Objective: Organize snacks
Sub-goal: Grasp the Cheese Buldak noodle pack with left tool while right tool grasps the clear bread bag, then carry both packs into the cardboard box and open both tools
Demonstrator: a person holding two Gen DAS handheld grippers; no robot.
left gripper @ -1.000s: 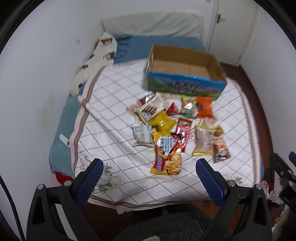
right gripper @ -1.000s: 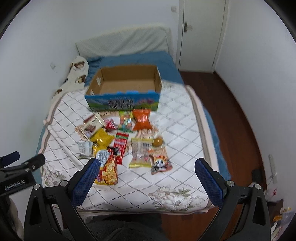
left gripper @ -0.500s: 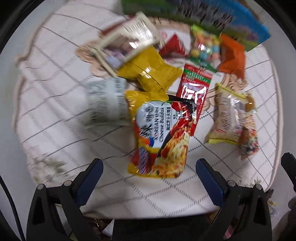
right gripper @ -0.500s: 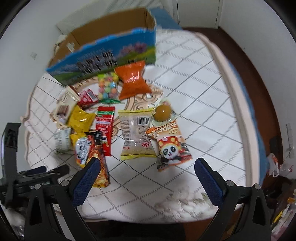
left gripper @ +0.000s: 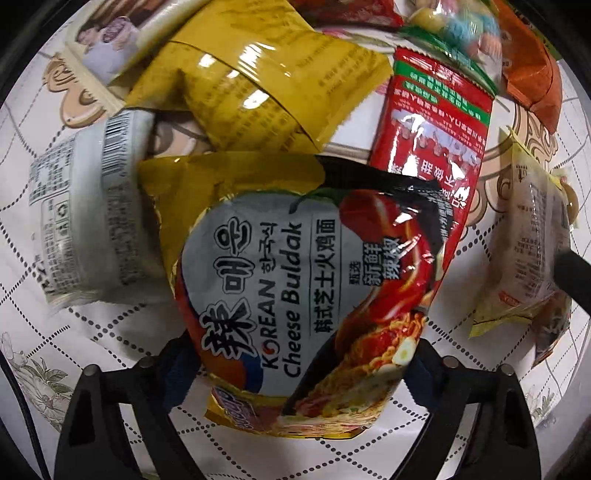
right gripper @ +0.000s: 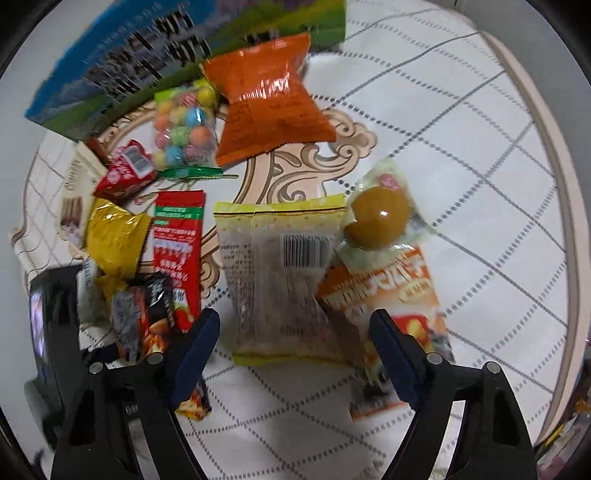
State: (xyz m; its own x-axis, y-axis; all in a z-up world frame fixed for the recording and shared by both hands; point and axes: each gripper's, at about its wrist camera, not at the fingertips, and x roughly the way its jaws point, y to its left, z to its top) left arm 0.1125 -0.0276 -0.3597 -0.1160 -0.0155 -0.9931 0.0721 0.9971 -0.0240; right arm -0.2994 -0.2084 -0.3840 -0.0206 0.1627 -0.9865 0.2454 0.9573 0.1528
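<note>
1. Even, bright indoor light; white glare spots on the crinkled yellow foil packet [left gripper: 258,77] and the glossy red sachet [left gripper: 432,147].
2. Strong fisheye bending with black corners.
3. Motion blur smears the blue-green cardboard box [right gripper: 147,55] and the colourful candy-ball bag [left gripper: 458,22].

snack packets [right gripper: 275,280]: 11 visible | cardboard box [right gripper: 110,70]: 1 | grippers: 2 (left [left gripper: 295,373], right [right gripper: 295,354])

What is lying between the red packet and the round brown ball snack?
The clear packet with a barcode lies flat between the red packet and the brown ball snack. The right wrist view shows it.
</note>
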